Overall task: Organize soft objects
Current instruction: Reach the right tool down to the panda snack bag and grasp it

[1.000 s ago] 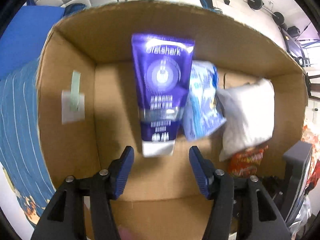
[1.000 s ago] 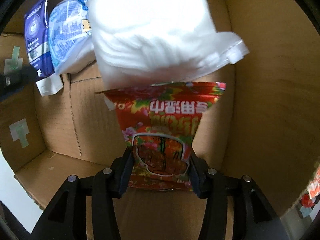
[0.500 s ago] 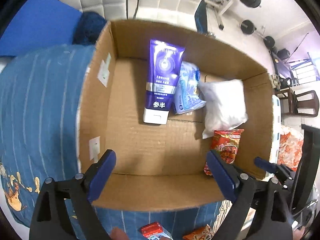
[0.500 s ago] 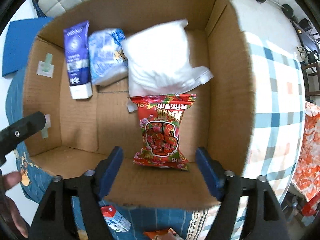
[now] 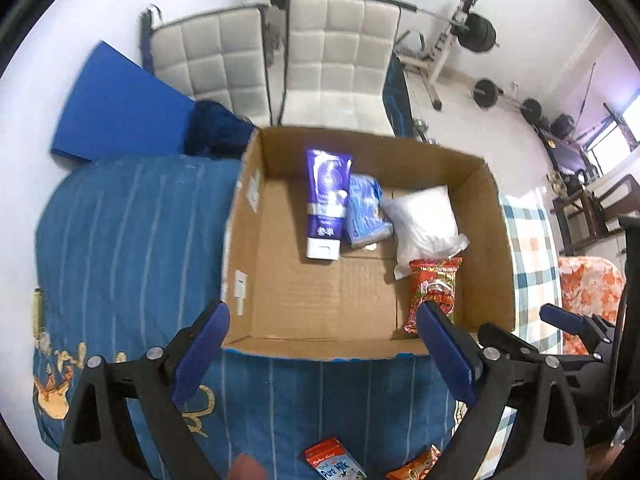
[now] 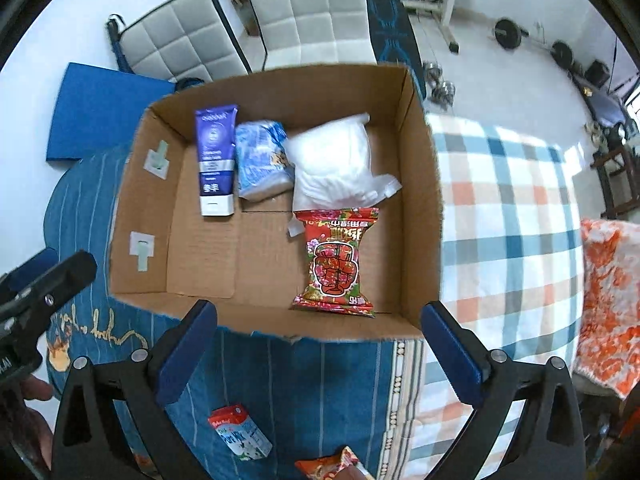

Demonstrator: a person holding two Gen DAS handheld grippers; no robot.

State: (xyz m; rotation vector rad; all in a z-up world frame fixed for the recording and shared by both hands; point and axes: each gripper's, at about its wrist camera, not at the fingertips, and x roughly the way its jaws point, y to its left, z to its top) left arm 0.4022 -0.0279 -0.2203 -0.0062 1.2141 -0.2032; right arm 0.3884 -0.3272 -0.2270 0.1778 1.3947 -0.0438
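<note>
An open cardboard box [image 5: 244, 240] [image 6: 420, 184] stands on a blue striped bed cover. Inside lie a purple tube [image 5: 326, 204] [image 6: 214, 156], a light blue packet [image 5: 364, 210] [image 6: 260, 164], a white soft pack [image 5: 422, 220] [image 6: 334, 164] and a red snack packet [image 5: 432, 292] [image 6: 334, 264]. My left gripper [image 5: 322, 350] is open and empty, above the box's near edge. My right gripper [image 6: 318, 344] is open and empty, above the near edge too. A small milk carton [image 5: 334, 460] [image 6: 238, 432] and an orange packet [image 5: 414, 464] [image 6: 332, 466] lie on the cover in front of the box.
A checked blanket [image 6: 504, 216] covers the bed to the right of the box. Two white padded panels [image 5: 332, 56] and a blue mat [image 5: 116, 108] stand behind the bed. Weights and gym gear [image 5: 476, 32] lie on the floor beyond.
Both grippers have pulled back up and out of the box and opened wide. The right gripper has let go of the red snack packet, which now lies in the box.
</note>
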